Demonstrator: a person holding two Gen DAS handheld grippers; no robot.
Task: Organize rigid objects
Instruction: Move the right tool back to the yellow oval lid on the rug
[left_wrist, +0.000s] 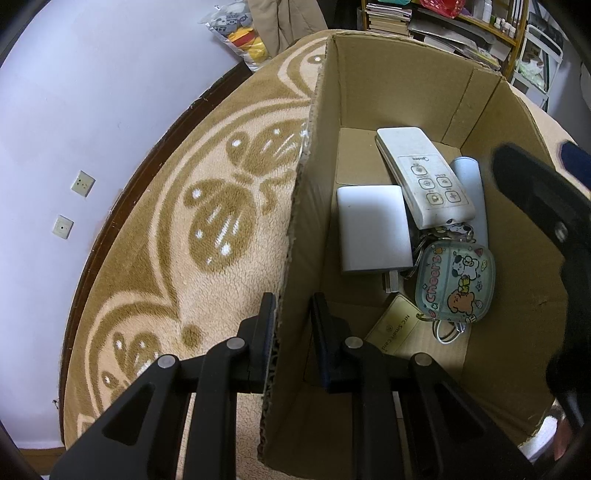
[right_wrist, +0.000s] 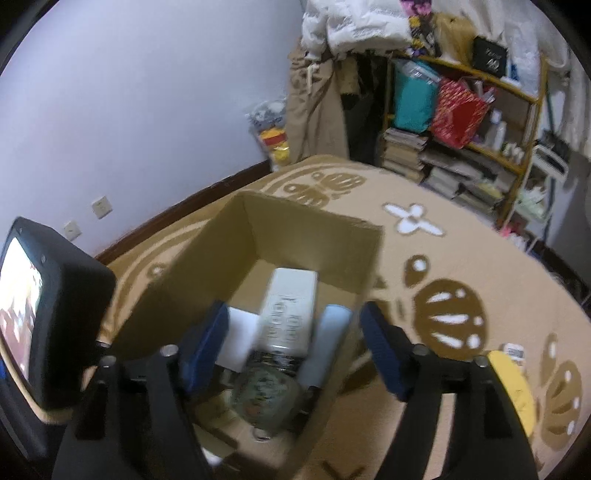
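The plain brown corrugated cardboard box (left_wrist: 369, 92) sat on a fleecy cream blanket (left_wrist: 177, 258) patterned with tan swirls and white-flecked ovals. Inside lay a white button remote (left_wrist: 424, 177), a plain white rectangular block (left_wrist: 373, 229), and a translucent pale-green cartoon-printed keychain charm (left_wrist: 454, 284) lettered pink.

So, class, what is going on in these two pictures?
A person is tidying small rigid objects into a cardboard box on a patterned blanket. The left hand-held gripper straddles the box's wall with its fingers either side. The right hand-held gripper hangs open and empty above the box. Inside lie a white remote, a white block, a cartoon keychain and a card.
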